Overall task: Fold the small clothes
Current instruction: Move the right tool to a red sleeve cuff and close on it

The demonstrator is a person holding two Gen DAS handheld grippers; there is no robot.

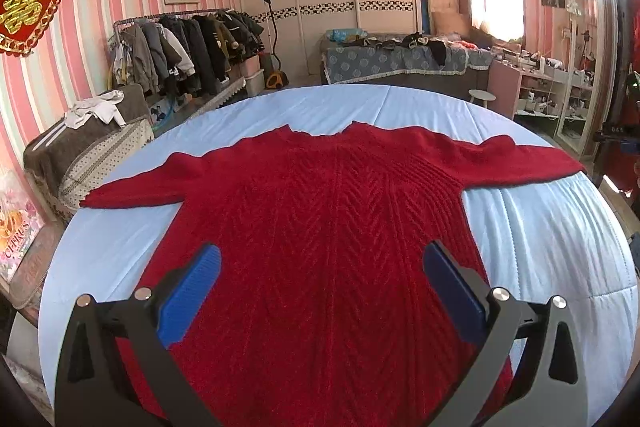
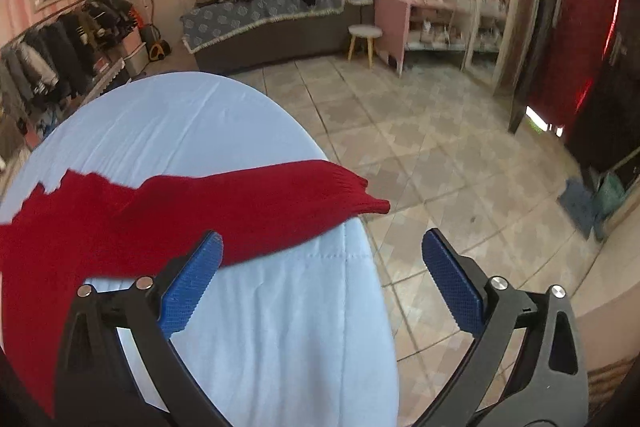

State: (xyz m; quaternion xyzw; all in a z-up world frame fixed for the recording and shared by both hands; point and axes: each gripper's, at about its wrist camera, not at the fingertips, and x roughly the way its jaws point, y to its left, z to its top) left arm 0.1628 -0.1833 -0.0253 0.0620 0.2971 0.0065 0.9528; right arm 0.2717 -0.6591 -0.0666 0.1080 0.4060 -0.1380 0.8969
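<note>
Red cable-knit sweater (image 1: 320,227) spread flat on light-blue quilted bed cover (image 1: 560,247), frame centre, sleeves out. No fold yet. Left gripper (image 1: 322,263), right gripper (image 2: 322,255) wide open, empty.

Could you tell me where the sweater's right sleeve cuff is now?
In the right wrist view, the cuff overhangs the blue sheet's right edge, ahead of the open right gripper.

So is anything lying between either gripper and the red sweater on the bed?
Nothing visible does. The sweater lies flat on the light blue sheet, sleeves spread out. The left gripper is open over its body, and the right gripper is open near the sleeve, whose cuff overhangs the bed edge.
</note>
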